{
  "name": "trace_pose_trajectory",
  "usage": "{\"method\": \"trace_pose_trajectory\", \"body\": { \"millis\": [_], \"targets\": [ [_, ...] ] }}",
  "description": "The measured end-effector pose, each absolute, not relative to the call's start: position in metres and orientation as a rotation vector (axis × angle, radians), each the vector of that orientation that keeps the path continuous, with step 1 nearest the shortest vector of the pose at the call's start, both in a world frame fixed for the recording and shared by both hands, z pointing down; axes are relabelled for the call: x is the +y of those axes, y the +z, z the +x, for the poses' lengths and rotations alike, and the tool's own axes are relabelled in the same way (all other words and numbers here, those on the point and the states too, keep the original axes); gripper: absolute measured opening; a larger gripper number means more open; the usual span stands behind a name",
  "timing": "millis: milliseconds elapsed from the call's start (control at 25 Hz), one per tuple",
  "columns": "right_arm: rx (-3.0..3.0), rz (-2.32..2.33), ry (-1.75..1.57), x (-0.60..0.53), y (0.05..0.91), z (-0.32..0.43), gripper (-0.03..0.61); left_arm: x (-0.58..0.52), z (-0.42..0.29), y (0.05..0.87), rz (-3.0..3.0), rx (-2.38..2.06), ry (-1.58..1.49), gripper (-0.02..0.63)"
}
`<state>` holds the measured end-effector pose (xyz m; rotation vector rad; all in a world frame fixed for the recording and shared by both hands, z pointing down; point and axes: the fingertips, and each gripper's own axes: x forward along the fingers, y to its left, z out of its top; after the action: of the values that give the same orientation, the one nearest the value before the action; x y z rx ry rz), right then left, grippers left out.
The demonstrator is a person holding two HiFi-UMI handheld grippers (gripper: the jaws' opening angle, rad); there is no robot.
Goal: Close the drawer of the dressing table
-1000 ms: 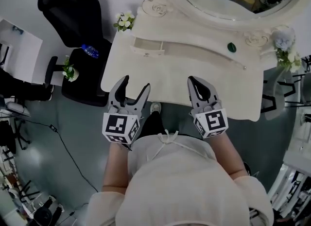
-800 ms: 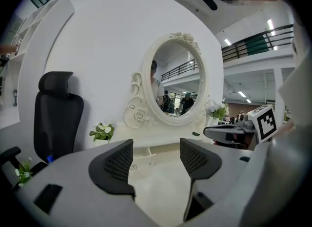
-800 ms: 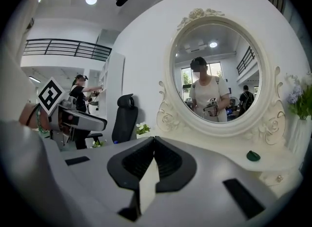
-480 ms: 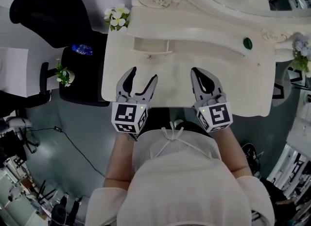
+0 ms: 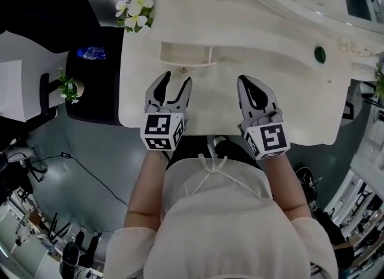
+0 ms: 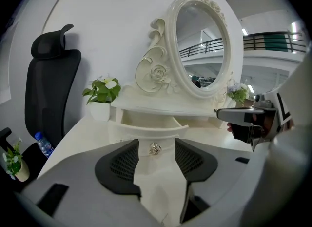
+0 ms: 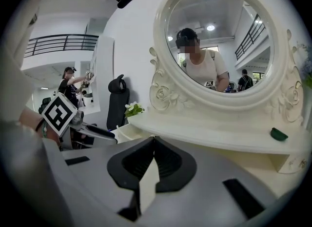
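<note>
While left gripper (image 5: 177,78) closes, empty, facing drawer (image 5: 186,63), right gripper (image 5: 242,81) shut.

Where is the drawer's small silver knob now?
The small silver knob sits centre of the left gripper view, on the open cream drawer's curved front, just ahead of the left gripper's closing jaws, which hold nothing.

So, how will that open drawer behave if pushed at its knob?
The drawer looks rigid and empty, so it probably slides in lightly. Its knob sits centred, so a push there likely goes straight; off-centre, it might skew.
</note>
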<state>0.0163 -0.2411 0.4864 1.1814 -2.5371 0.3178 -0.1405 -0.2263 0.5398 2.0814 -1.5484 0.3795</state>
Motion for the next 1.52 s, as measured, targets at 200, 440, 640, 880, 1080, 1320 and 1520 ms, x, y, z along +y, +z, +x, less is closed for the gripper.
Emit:
{"method": "trace_pose_trajectory", "body": {
  "millis": [200, 440, 640, 880, 1080, 1320, 1520],
  "targets": [
    [-2.533, 1.167, 0.337, -0.247, 0.498, 0.017, 0.006, -0.233, -0.136, 0.562, 2.052, -1.545, 0.441, 0.228],
    [-2.52, 1.165, 0.371, -0.246, 0.51, 0.019, 0.006, -0.24, -0.132, 0.571, 2.028, -1.552, 0.434, 0.182],
    [-2.511, 1.182, 0.383, -0.249, 0.512, 0.023, 0.006, -0.241, -0.131, 0.574, 1.995, -1.559, 0.41, 0.114],
    [-2.511, 1.192, 0.407, -0.25, 0.516, 0.023, 0.006, -0.243, -0.129, 0.575, 2.014, -1.548, 0.426, 0.107],
    [-2.51, 1.192, 0.405, -0.251, 0.516, 0.019, 0.006, -0.245, -0.128, 0.574, 2.03, -1.526, 0.426, 0.104],
    [-2.494, 1.215, 0.401, -0.258, 0.517, 0.018, 0.006, -0.255, -0.131, 0.575, 2.043, -1.494, 0.439, 0.104],
    [-2.482, 1.229, 0.389, -0.264, 0.516, 0.016, 0.006, -0.265, -0.133, 0.575, 2.062, -1.467, 0.441, 0.104]
  ]
}}
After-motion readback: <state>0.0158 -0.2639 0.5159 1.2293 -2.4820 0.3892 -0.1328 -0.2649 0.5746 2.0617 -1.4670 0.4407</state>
